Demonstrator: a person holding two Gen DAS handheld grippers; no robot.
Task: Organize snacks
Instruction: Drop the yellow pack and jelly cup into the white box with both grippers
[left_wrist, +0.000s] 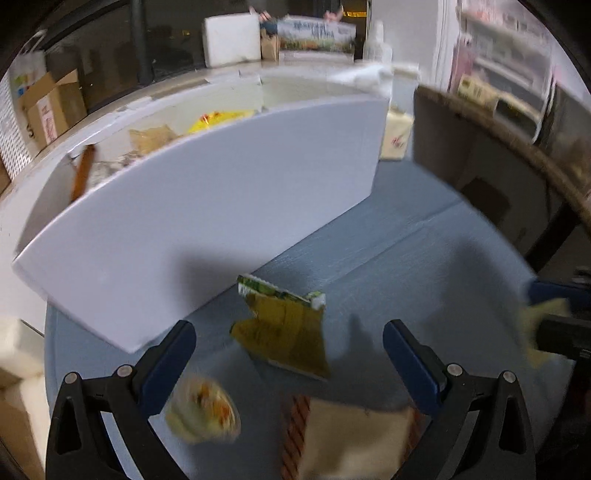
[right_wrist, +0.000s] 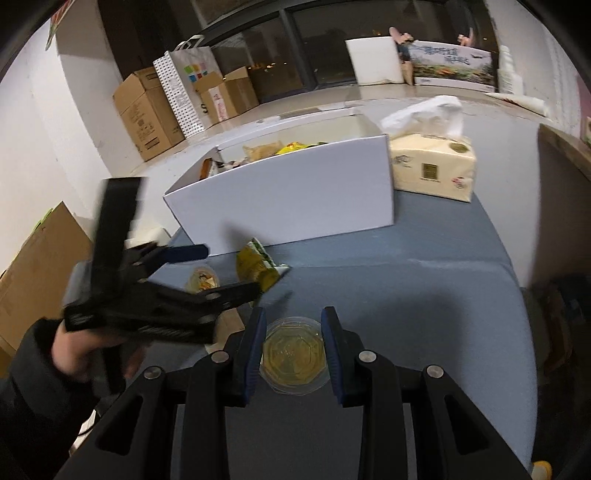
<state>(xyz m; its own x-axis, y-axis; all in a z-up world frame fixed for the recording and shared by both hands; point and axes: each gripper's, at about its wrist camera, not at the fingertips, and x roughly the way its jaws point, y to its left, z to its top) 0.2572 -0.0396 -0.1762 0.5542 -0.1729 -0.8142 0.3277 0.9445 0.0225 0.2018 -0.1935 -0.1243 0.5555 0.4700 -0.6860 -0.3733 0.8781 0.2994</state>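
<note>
A white box (left_wrist: 207, 229) (right_wrist: 295, 195) holding several snacks stands at the back of the blue table. A yellow-green snack packet (left_wrist: 284, 328) (right_wrist: 260, 266) lies in front of it. My left gripper (left_wrist: 290, 354) is open and empty just short of that packet; it also shows in the right wrist view (right_wrist: 221, 269). A small jelly cup (left_wrist: 203, 410) (right_wrist: 202, 278) and a beige packet with an orange edge (left_wrist: 351, 439) lie below it. My right gripper (right_wrist: 293, 350) is shut on a clear yellow jelly cup (right_wrist: 293, 356).
A tissue pack (right_wrist: 432, 162) (left_wrist: 397, 136) stands right of the box. A dark wooden board edge (left_wrist: 498, 155) rises at the right. Cardboard boxes (right_wrist: 147, 110) and a dotted paper bag (right_wrist: 181, 92) stand on the floor behind.
</note>
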